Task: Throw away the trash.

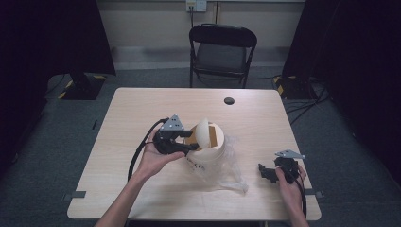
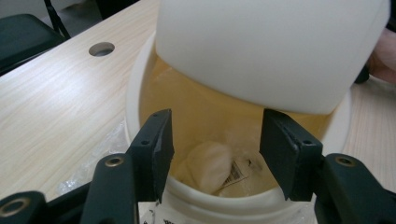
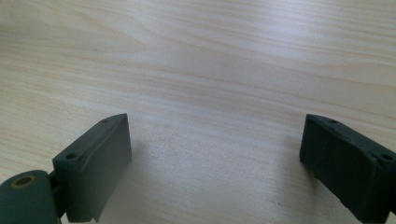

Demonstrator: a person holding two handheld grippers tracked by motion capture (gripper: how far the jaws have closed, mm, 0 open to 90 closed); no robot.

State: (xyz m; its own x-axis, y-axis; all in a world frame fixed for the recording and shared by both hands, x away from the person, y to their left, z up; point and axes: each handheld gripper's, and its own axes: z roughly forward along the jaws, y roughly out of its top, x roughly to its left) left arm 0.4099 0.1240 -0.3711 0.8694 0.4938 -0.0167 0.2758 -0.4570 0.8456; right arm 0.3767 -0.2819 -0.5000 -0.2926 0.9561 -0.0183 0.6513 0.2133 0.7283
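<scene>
Left tongs (image 2: 215,154) hover parted, empty, over the white tub (image 1: 208,153) at tabletop (image 1: 142,109) centre; its lid (image 2: 271,51) tilts at their twelve o'clock. Right tongs (image 1: 265,172) rest wide apart at the tub's three o'clock, farther.

A light wooden bench (image 1: 142,109) carries a round black hole (image 1: 229,100) at 12 o'clock. Beyond it, 1 black folding chair (image 1: 222,52) stands on grey carpet (image 1: 52,156), below a wall socket (image 1: 196,5).

Left gripper (image 1: 187,142) hovers at the white tub's (image 1: 208,156) rim, lid (image 1: 203,132) tilted up; right gripper (image 1: 267,172) rests on the bench (image 1: 142,109).
</scene>
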